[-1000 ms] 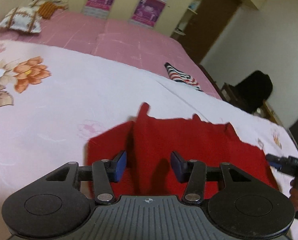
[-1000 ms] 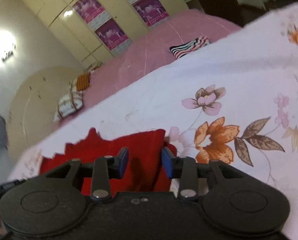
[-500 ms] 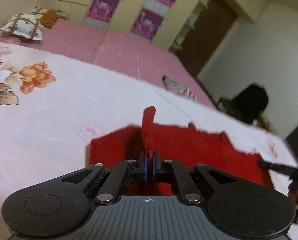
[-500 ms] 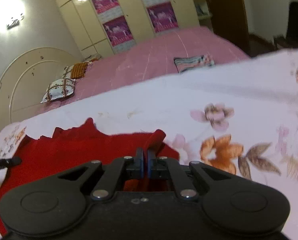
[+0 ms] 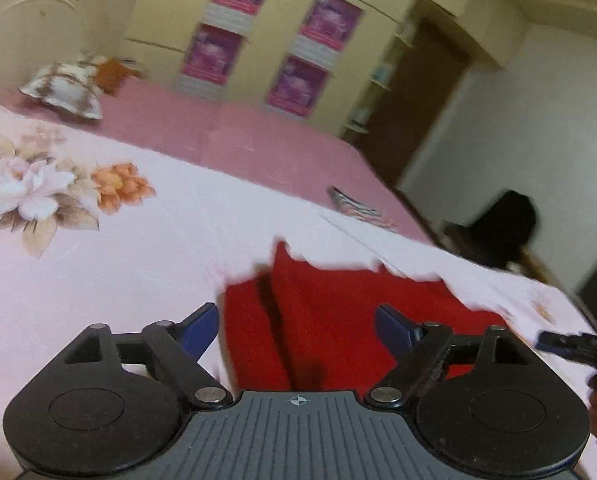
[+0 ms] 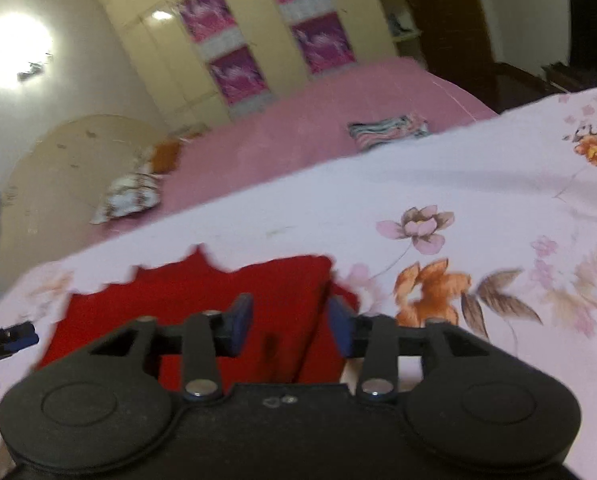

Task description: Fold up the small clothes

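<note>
A red knitted garment (image 5: 338, 312) lies flat on the white floral bedsheet (image 5: 118, 248), with one side folded over so a dark crease runs down it. My left gripper (image 5: 296, 330) hangs over its near edge, jaws opening wide, the cloth below them and free of the blue pads. In the right wrist view the same red garment (image 6: 202, 304) lies under my right gripper (image 6: 290, 326), whose jaws are opening too, with the folded edge beneath the gap and nothing pinched. The right gripper's tip (image 5: 566, 344) shows at the left view's right edge.
A folded striped garment (image 6: 386, 130) lies on the pink bedspread (image 5: 258, 148) beyond the sheet. Pillows (image 5: 64, 88) rest by the rounded headboard at the far left. A cupboard wall with purple posters (image 5: 302, 84) and a dark chair (image 5: 502, 228) stand past the bed.
Both grippers closed on folds of the red garment half a second ago and have since let go, their jaws spreading. The raised fold has dropped flat. Both views have tilted upward.
</note>
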